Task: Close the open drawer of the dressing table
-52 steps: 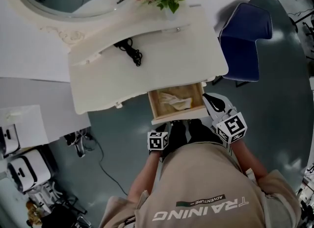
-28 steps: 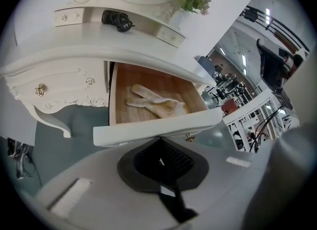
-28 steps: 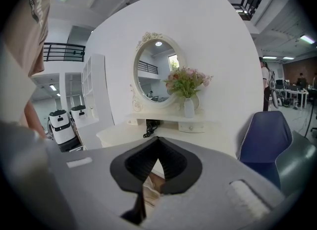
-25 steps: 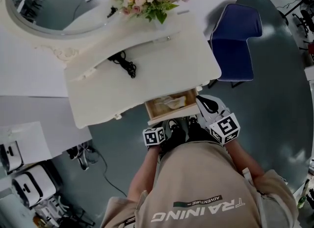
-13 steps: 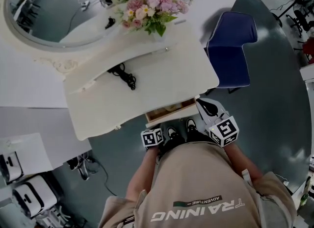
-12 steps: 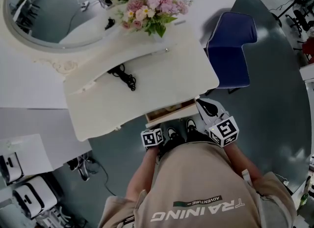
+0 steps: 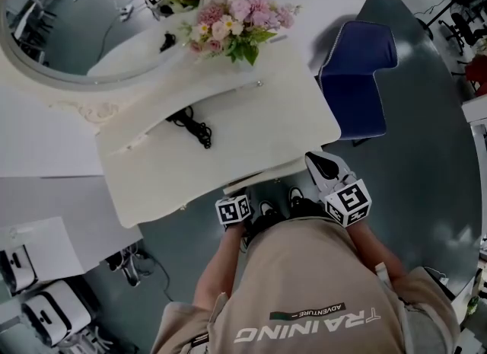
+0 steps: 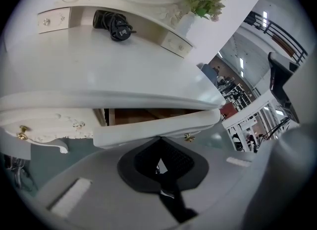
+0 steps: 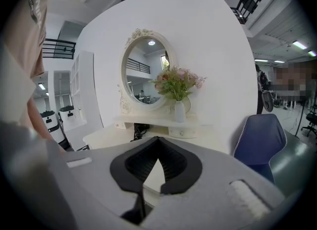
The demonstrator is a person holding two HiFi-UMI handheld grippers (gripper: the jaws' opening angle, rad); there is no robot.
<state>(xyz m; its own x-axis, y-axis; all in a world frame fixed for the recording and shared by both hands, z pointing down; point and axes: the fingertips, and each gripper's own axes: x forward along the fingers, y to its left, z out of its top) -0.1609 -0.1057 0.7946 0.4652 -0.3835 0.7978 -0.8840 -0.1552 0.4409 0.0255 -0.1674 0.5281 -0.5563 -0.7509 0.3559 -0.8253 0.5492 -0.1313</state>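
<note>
The white dressing table (image 7: pixel 228 135) fills the upper middle of the head view. Its drawer (image 7: pixel 257 174) shows only as a thin strip under the front edge. In the left gripper view the drawer front (image 8: pixel 129 134) stands out a little, with a narrow band of brown inside (image 8: pixel 143 115) above it and a brass knob (image 8: pixel 188 137). My left gripper (image 8: pixel 160 141) is shut, its tips against the drawer front; its marker cube (image 7: pixel 233 209) sits just below the drawer. My right gripper (image 7: pixel 326 168) hangs shut at the drawer's right, touching nothing, and faces the table (image 9: pixel 111 134).
On the tabletop lie a black cable (image 7: pixel 194 125) and a vase of pink flowers (image 7: pixel 243 25), before an oval mirror (image 7: pixel 68 25). A blue chair (image 7: pixel 354 78) stands right of the table. White machines (image 7: pixel 38 310) sit on the floor at lower left. My shoes (image 7: pixel 278 206) are under the drawer.
The drawer has slid from wide open, with cloth showing inside, to almost shut. My left gripper moved forward with it; the right gripper stayed beside it.
</note>
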